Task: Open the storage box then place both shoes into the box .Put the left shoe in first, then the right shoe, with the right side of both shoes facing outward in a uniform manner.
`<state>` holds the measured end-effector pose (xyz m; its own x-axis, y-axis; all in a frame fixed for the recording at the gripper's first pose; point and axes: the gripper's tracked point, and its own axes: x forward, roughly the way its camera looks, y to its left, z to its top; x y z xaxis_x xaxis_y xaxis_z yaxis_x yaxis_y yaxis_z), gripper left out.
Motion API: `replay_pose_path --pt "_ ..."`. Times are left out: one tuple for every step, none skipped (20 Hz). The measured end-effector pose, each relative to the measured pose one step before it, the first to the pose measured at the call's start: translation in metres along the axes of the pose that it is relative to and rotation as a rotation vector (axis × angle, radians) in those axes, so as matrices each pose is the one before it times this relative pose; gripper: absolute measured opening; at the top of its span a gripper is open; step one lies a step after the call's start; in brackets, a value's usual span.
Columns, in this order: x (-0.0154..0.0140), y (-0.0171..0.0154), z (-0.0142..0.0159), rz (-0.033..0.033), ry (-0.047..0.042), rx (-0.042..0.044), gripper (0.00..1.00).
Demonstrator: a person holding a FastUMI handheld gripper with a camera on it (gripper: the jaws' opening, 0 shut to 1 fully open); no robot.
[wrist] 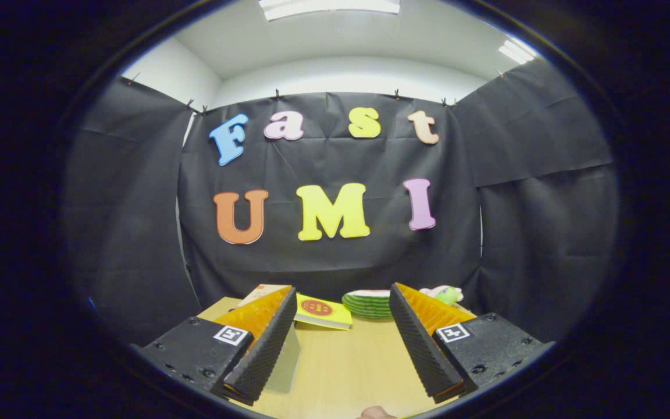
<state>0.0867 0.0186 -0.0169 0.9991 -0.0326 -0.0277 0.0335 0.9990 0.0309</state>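
Note:
My gripper [342,290] is held level above a light wooden table [346,366] and is open, with a wide gap and nothing between the fingers. A pale, see-through panel [286,362] stands upright against the inner side of the left finger [265,343]; I cannot tell what it belongs to. The right finger [422,337] touches nothing.
At the table's far edge, beyond the fingers, lie a yellow booklet [323,311], a stack of green plates [370,305] and a small plush toy [445,294]. Black cloth walls close the booth behind and at both sides. A bit of a hand [377,413] shows nearest me.

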Motion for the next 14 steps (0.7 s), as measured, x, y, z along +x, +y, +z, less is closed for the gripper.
replay_pose_path --pt "-0.0122 -0.00408 0.00434 0.00443 -0.01258 0.00783 1.0" --pt "-0.00719 -0.00221 0.00458 0.01628 -0.02007 0.00324 1.0" --pt "-0.00477 -0.005 0.00069 0.00244 -0.00832 -0.00119 1.0" --pt "-0.00684 -0.01003 -0.00276 -0.0117 -0.00938 -0.0002 1.0" --pt "-0.00577 -0.00858 0.00057 -0.01141 -0.01454 -0.00747 1.0" --pt "-0.00401 -0.00799 -0.0012 -0.01269 -0.01574 -0.00972 1.0" --pt "-0.00389 -0.00686 -0.00369 -0.01147 -0.00933 -0.00581 1.0" --pt "-0.00263 -0.00507 -0.00434 -0.00668 -0.00571 -0.00056 1.0" --pt "-0.0021 -0.00424 -0.00481 -0.00612 0.00567 0.00422 1.0" --pt "-0.00053 -0.00343 -0.00344 0.00344 -0.00112 0.00188 1.0" --pt "-0.00055 -0.00271 -0.00185 0.00044 0.00358 0.00528 1.0" --pt "0.00074 -0.0052 -0.00455 -0.00556 0.00876 0.00577 1.0" --pt "-0.00079 -0.00197 -0.00173 -0.00156 0.00886 0.00708 1.0" --pt "-0.00005 -0.00215 -0.00191 -0.00162 0.00838 0.00529 1.0"
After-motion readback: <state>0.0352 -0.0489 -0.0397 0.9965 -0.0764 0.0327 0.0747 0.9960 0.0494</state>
